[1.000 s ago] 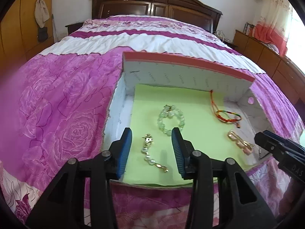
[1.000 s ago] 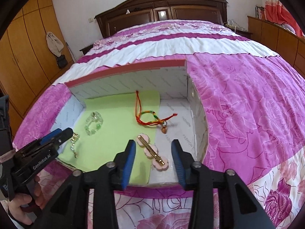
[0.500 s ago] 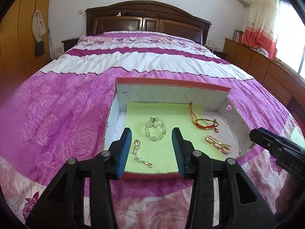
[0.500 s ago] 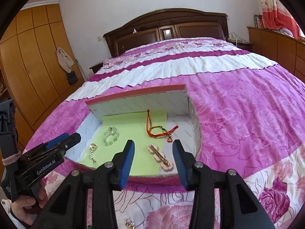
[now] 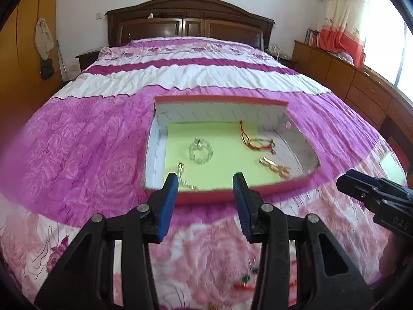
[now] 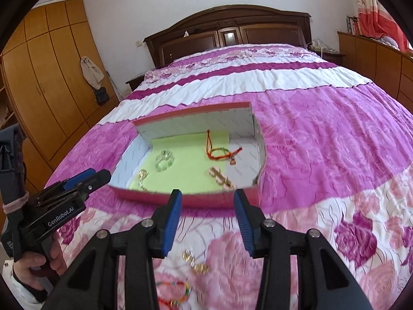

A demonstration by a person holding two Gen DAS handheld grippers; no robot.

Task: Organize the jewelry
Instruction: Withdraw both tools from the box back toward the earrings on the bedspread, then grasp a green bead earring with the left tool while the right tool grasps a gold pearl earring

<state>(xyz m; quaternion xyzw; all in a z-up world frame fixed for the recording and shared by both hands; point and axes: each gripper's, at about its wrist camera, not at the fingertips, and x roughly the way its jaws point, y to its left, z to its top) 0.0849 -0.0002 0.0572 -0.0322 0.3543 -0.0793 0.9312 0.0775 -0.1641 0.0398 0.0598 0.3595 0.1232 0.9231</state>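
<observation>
A shallow red-rimmed box [image 5: 206, 198] [image 6: 196, 200] with a green liner lies on the bed. In it are a clear bead bracelet [image 5: 200, 150] [image 6: 164, 159], a pearl chain [image 5: 182, 170] [image 6: 142, 176], a red cord bracelet [image 5: 255, 141] [image 6: 219, 152] and a pink-gold hair clip [image 5: 275, 168] [image 6: 221, 178]. On the bedspread in front lie gold earrings [image 6: 193, 261] and a multicoloured cord bracelet [image 6: 173, 292] [image 5: 247, 281]. My left gripper [image 5: 205, 201] and right gripper [image 6: 207, 217] are open and empty, held above the bedspread in front of the box.
The bed [image 5: 77, 142] has a pink floral cover and a dark wooden headboard [image 5: 191, 23]. Wooden wardrobes [image 6: 46, 77] stand left, a low cabinet [image 5: 361, 85] right. A second green sheet [image 5: 392, 165] lies at the right edge.
Both grippers have pulled back and up from the box, which now looks smaller and farther. Loose jewelry on the bedspread in front has come into view. Both stay open.
</observation>
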